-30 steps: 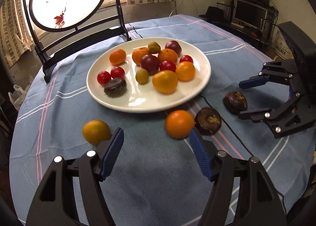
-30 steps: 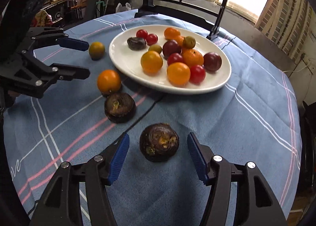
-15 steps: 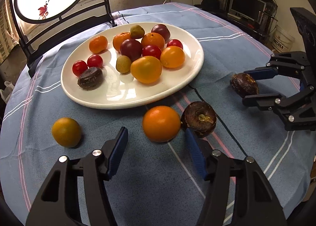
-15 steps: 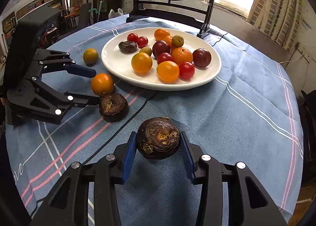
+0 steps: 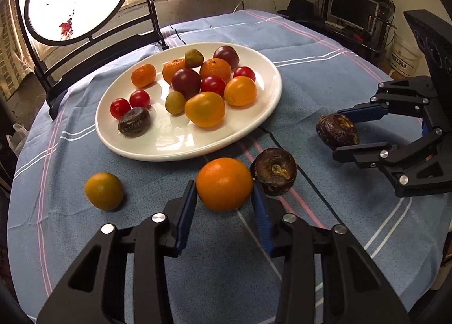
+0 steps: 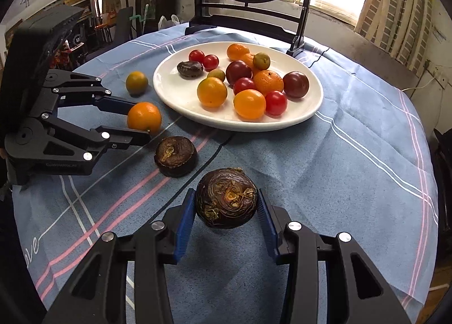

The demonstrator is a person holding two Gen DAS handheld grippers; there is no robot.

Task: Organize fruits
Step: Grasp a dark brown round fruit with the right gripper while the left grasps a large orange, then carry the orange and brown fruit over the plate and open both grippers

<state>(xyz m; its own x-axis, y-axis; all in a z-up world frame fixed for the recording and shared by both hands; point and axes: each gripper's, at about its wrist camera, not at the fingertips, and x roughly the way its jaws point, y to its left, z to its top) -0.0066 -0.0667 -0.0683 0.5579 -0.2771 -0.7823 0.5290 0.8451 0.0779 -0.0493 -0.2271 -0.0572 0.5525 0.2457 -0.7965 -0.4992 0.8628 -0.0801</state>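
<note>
Far left on the blue striped cloth (image 5: pixel 135 253), a yellow-green citrus (image 5: pixel 104 191) lying loose, near the white plate (image 5: pixel 169 151) heaped with small fruits. Left gripper (image 5: pixel 224 196) just closed, blue pads pressing both sides of an orange (image 5: pixel 224 183), with a dark brown fruit (image 5: pixel 273 170) just beside its right finger. Further right, right gripper (image 6: pixel 226 208) clamped on a second dark brown, rough-skinned fruit (image 6: pixel 226 202), well apart from the plate.
</note>
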